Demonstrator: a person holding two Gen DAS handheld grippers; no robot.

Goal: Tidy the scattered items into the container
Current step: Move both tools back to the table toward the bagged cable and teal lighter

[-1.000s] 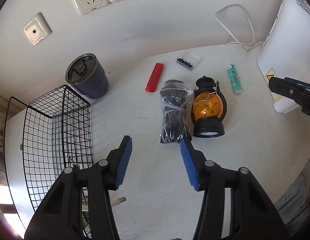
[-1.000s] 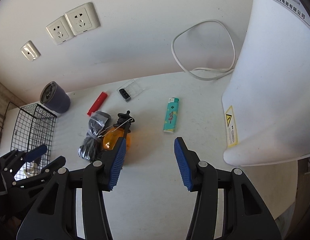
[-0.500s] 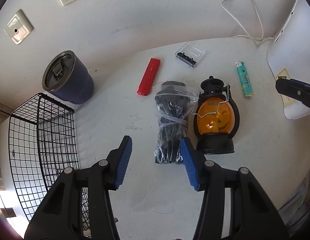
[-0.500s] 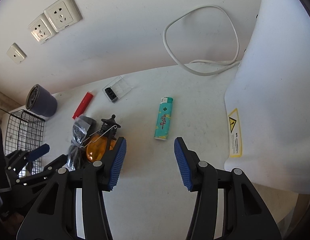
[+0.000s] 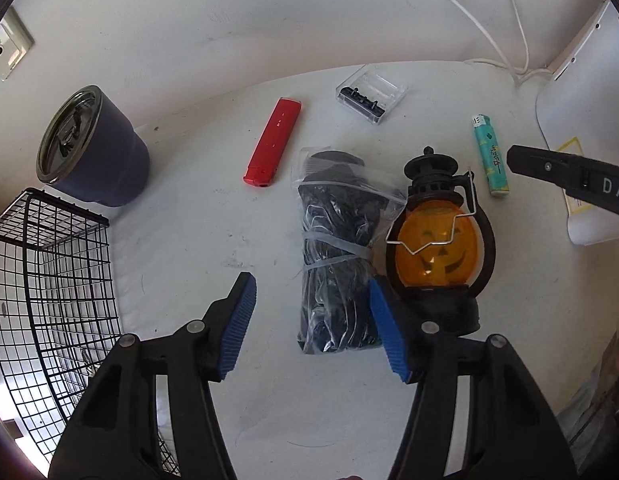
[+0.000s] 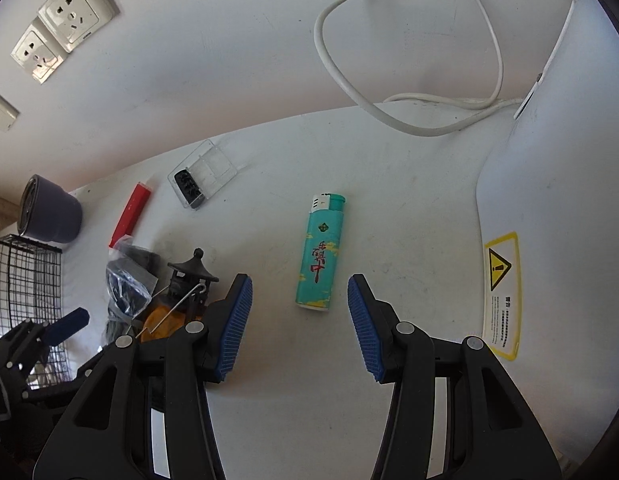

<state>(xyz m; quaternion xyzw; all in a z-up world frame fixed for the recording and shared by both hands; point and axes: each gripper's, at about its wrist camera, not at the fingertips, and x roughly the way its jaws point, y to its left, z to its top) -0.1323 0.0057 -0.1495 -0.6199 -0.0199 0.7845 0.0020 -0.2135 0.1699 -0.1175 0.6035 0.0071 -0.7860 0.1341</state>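
My left gripper (image 5: 309,326) is open, close over the near end of a clear bag of black cable (image 5: 337,248). An orange pumpkin lantern (image 5: 439,240) lies right beside the bag. A red lighter (image 5: 273,142) and a clear plastic case (image 5: 371,94) lie farther back. The black wire basket (image 5: 49,288) stands at the left. My right gripper (image 6: 299,328) is open, just short of a teal lighter (image 6: 321,254) that lies between its fingertips' line. The lantern (image 6: 177,304) and bag (image 6: 127,280) show at its left.
A dark blue tumbler (image 5: 89,148) stands behind the basket. A large white appliance (image 6: 549,160) fills the right side, with a white cord (image 6: 389,120) looped against the wall. Wall sockets (image 6: 57,36) are at the upper left.
Both grippers have moved forward and lower. The left one has closed in on the cable bag; the right one has closed in on the teal lighter. Both jaws stay open.
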